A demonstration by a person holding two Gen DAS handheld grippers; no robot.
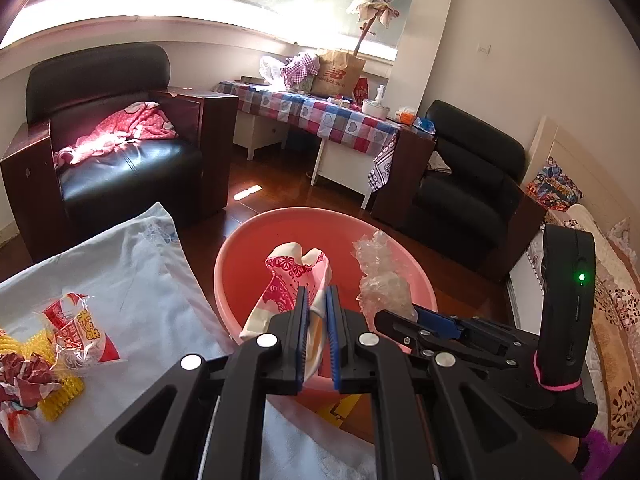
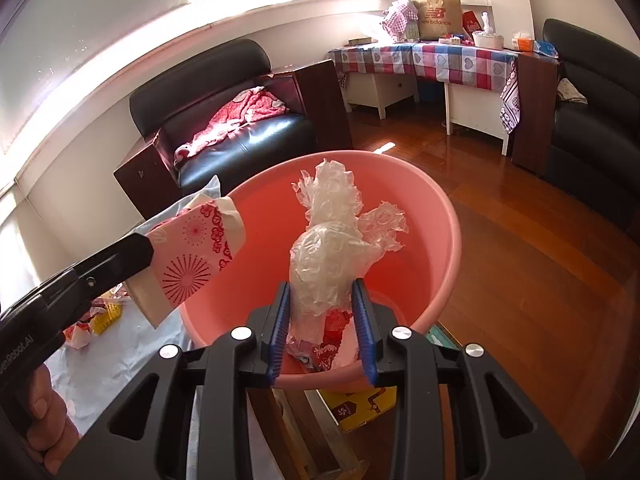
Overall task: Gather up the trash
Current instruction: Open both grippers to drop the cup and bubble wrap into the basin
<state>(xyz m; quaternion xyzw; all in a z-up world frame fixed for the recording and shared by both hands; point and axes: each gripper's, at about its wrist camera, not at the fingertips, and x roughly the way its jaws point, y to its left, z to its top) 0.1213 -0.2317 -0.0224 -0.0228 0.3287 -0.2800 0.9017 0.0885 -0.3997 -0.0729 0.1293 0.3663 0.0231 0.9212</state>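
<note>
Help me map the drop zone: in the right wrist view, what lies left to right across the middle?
Left tool → patterned pink paper cup → crumpled clear plastic wrap held in the right tool → pink basin's right rim → wooden floor.

Each camera rides on its own gripper, looking forward and downward along the fingers. The left view sits close above the pink basin (image 1: 240, 256), taking in the cloth-covered table (image 1: 132, 280) on its left. The right view hangs just over the same basin (image 2: 452, 240) (nearer its rim). Both share the basin, the black armchair (image 1: 120, 168) (image 2: 248, 140) and the checked table (image 1: 320, 116) (image 2: 440, 60) beyond.
</note>
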